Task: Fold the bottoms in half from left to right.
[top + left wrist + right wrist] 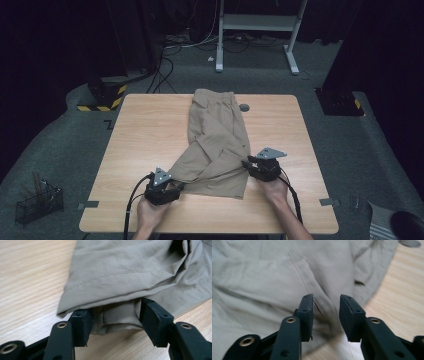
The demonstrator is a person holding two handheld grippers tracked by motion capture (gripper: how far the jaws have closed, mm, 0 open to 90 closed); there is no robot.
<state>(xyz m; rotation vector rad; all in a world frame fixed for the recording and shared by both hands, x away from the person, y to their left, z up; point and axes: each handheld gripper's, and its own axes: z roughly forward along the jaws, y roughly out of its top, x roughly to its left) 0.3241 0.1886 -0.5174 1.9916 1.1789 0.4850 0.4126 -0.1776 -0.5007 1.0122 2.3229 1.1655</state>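
High view showed khaki shorts (218, 135) lying lengthwise, waistband far, hems near. Left gripper (115, 320) gaped wide around 1 hem; right gripper (326, 315), jaws parted, hung over the cloth's right edge.

The middle of the wooden table (150, 130) is taken up by a pair of khaki shorts (217, 135), laid from the far edge down toward the near edge. Broad bare strips of tabletop are left on both sides of the shorts, and a narrower strip along the near edge. A small grey disc (244, 107) is set just beside the shorts near the far edge. The near hem is bracketed by the spread jaws of the left gripper (113, 320); the shorts' right edge is crowded by the right gripper (264, 167).
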